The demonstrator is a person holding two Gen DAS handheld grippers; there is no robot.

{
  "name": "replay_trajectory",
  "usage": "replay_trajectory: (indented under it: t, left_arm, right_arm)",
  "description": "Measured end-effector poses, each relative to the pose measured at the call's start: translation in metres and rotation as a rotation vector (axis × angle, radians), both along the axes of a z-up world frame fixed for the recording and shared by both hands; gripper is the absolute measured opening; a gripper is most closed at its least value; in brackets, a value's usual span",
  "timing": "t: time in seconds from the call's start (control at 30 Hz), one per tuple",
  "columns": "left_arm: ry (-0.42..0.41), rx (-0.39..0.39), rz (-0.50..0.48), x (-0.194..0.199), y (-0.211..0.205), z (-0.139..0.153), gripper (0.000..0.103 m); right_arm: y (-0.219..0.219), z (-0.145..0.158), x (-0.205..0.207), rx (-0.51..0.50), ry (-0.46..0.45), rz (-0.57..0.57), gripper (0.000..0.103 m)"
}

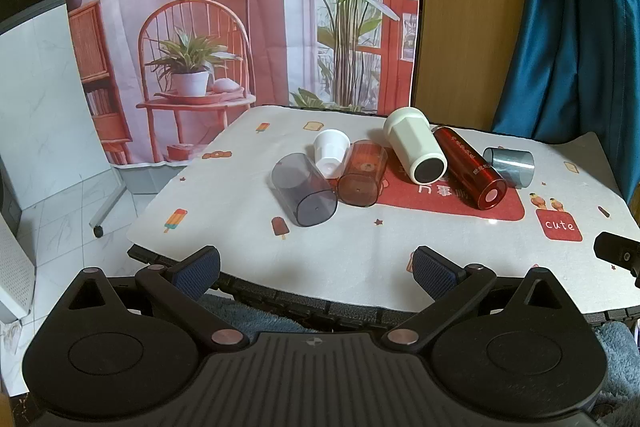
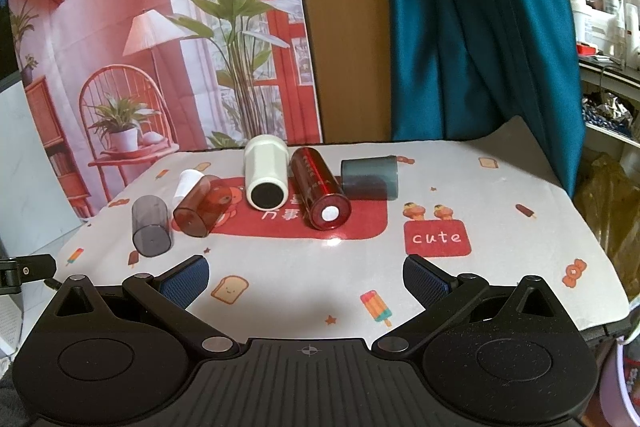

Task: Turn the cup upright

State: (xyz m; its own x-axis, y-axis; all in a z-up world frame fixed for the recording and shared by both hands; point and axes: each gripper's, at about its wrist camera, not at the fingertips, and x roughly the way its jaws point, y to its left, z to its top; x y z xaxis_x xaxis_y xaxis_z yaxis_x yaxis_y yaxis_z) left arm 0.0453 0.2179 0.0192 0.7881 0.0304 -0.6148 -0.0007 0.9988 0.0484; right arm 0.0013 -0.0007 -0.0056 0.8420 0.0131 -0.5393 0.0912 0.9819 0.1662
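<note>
Several cups lie on their sides on the table: a smoky grey clear cup (image 1: pixel 303 189) (image 2: pixel 151 225), a small white cup (image 1: pixel 331 154) (image 2: pixel 187 187), a clear brown cup (image 1: pixel 362 173) (image 2: pixel 203 205), a large cream cup (image 1: pixel 416 150) (image 2: pixel 267 173), a dark red tumbler (image 1: pixel 470 167) (image 2: pixel 319 193), and a grey-blue cup (image 1: pixel 510 165) (image 2: pixel 371 177). My left gripper (image 1: pixel 316 271) is open and empty over the table's near edge. My right gripper (image 2: pixel 306 277) is open and empty, short of the cups.
The table carries a white printed cloth (image 1: pixel 360 239) (image 2: pixel 500 223) with a red patch. A photo backdrop (image 1: pixel 240 7) hangs behind, with a teal curtain (image 2: pixel 480 27) at the right. The floor drops off to the left (image 1: pixel 60 207).
</note>
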Motion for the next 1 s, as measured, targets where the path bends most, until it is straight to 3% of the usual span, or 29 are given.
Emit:
replay_trajectory:
  t: [1.0]
  left_arm:
    - [0.005,-0.002,0.001,-0.0007,0.0002,-0.0020,0.103]
  right_arm:
    - [-0.0011,-0.0053,0.0013,0.008,0.009,-0.005,0.103]
